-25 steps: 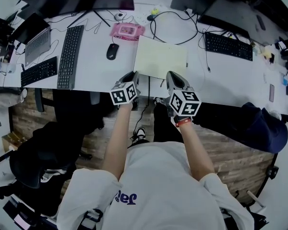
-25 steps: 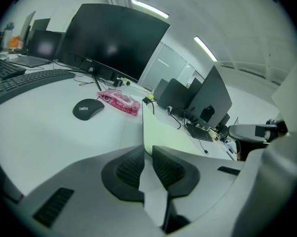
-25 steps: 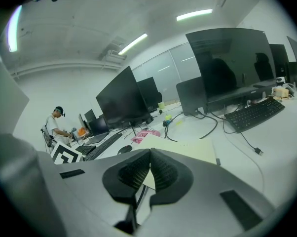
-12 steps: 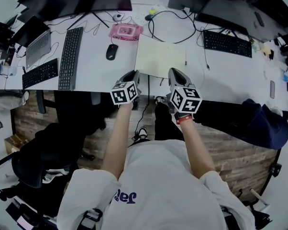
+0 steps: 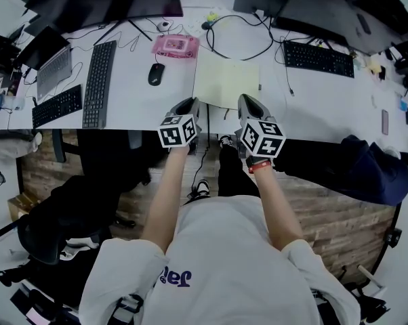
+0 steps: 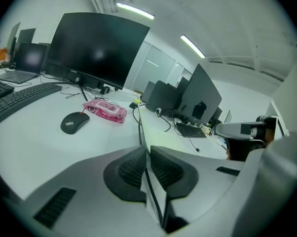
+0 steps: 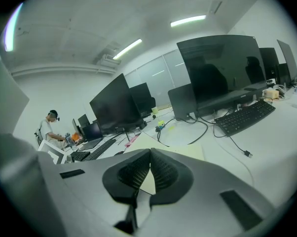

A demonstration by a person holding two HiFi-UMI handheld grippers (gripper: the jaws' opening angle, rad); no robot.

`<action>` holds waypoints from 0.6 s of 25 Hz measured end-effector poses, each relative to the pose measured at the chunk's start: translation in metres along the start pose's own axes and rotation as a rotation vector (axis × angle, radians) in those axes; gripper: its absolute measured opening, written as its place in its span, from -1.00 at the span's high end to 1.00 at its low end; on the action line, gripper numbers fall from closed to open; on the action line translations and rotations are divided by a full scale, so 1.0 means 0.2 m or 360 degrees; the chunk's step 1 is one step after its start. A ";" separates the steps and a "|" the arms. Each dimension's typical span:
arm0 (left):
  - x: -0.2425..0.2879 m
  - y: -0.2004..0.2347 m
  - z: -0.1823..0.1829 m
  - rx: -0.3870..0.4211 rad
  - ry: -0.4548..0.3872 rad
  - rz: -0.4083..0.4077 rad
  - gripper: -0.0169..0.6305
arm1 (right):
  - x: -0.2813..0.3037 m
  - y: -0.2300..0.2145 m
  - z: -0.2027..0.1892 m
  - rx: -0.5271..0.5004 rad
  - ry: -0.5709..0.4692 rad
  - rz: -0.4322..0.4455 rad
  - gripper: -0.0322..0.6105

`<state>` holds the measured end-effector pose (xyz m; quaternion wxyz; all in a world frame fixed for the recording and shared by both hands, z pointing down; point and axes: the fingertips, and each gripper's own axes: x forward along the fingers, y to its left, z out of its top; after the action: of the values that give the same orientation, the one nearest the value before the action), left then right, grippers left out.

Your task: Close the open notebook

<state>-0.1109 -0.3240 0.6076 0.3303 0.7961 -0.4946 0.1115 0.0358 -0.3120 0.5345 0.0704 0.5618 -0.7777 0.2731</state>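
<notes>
Now left tool (image 6: 147,151) closing on notebook (image 5: 226,83); right tool (image 7: 149,154) pressed together; mouse (image 5: 156,74), pink pack (image 5: 177,45) nearby.

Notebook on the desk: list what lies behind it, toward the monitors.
Behind the notebook a looped black cable lies on the white desk, and a pink packet sits by its far left corner. Whatever the notebook itself covers is hidden.

White desk (image 5: 137,100): pale-yellow notebook (image 5: 226,80) mid-desk, black mouse (image 5: 156,74) & pink pack (image 5: 177,45) to its left, long kbd (image 5: 99,80) beyond them. L gripper (image 5: 192,105), jaws closing, at notebook's near-left corner; R gripper (image 5: 247,101) at its near edge.
</notes>
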 end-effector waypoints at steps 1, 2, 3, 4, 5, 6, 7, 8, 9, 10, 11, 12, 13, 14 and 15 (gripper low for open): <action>0.00 -0.01 0.00 0.0000 -0.0005 -0.0006 0.82 | -0.01 0.00 0.00 0.0002 -0.0003 -0.0001 0.85; 0.00 -0.03 0.01 -0.0001 -0.0011 -0.0012 0.82 | -0.01 -0.01 0.00 0.0005 -0.0006 -0.0003 0.85; 0.00 -0.04 0.01 0.0001 -0.0017 -0.0018 0.82 | -0.02 -0.01 0.00 0.0007 -0.0010 -0.0005 0.85; 0.00 -0.05 0.01 0.0005 -0.0021 -0.0022 0.83 | -0.03 -0.02 0.00 0.0009 -0.0015 -0.0006 0.85; 0.00 -0.06 0.01 0.0010 -0.0023 -0.0025 0.83 | -0.03 -0.02 0.00 0.0011 -0.0019 -0.0009 0.85; 0.00 -0.07 0.02 0.0015 -0.0025 -0.0028 0.83 | -0.04 -0.03 0.01 0.0013 -0.0024 -0.0012 0.85; 0.00 -0.08 0.02 0.0019 -0.0026 -0.0032 0.83 | -0.05 -0.04 0.01 0.0015 -0.0028 -0.0016 0.85; 0.00 -0.09 0.02 0.0024 -0.0028 -0.0036 0.84 | -0.05 -0.04 0.01 0.0018 -0.0033 -0.0019 0.85; 0.00 -0.10 0.02 0.0027 -0.0030 -0.0039 0.84 | -0.06 -0.05 0.02 0.0021 -0.0038 -0.0023 0.85; 0.00 -0.11 0.02 0.0029 -0.0032 -0.0043 0.84 | -0.07 -0.06 0.02 0.0023 -0.0042 -0.0027 0.85; 0.00 -0.12 0.02 0.0030 -0.0033 -0.0047 0.84 | -0.07 -0.06 0.03 0.0024 -0.0046 -0.0031 0.85; 0.00 -0.12 0.02 0.0031 -0.0033 -0.0050 0.84 | -0.08 -0.07 0.03 0.0023 -0.0050 -0.0034 0.85; 0.00 -0.13 0.02 0.0032 -0.0032 -0.0054 0.85 | -0.08 -0.07 0.04 0.0022 -0.0054 -0.0036 0.85; 0.00 -0.14 0.03 0.0033 -0.0032 -0.0058 0.85 | -0.09 -0.07 0.04 0.0022 -0.0058 -0.0037 0.85; 0.00 -0.15 0.03 0.0035 -0.0033 -0.0061 0.85 | -0.09 -0.07 0.04 0.0022 -0.0062 -0.0038 0.85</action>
<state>-0.0860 -0.3186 0.5910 0.3184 0.8102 -0.4814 0.1022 0.0561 -0.3043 0.5245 0.0546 0.5766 -0.7703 0.2668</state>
